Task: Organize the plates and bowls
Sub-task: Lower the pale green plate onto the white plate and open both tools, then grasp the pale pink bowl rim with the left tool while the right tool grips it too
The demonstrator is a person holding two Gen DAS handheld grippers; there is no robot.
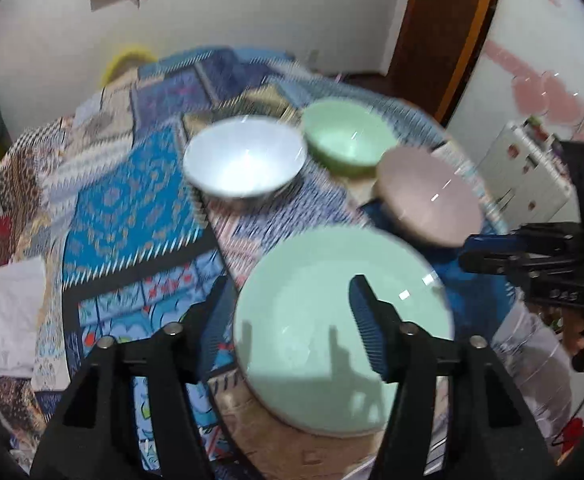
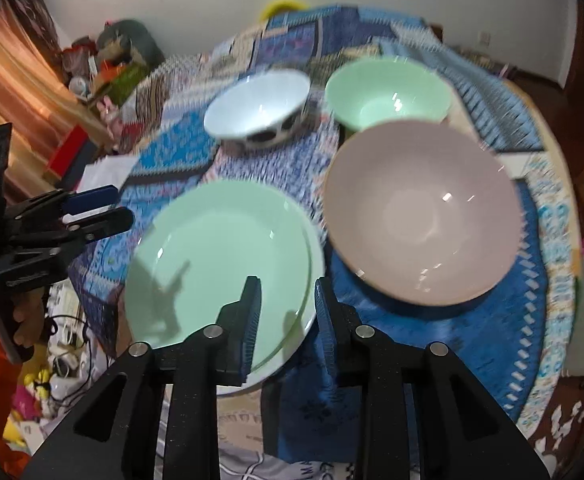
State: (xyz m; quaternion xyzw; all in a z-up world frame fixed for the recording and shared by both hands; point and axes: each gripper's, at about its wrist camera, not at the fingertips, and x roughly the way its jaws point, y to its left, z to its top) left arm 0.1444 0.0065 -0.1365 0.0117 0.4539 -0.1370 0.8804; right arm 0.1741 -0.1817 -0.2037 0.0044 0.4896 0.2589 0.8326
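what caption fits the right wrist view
Right tongs above stacked green plates, beside a pink bowl.

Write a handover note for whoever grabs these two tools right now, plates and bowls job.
Left tool: open, empty, above the pale green plates.
Right tool: narrow gap, nothing between the pads.
Two pale green round plates are stacked near the table edge. Large pink bowl sits beside them; white bowl and small green bowl sit behind.
Done: plates stacked.
Left: bowls, not nested.
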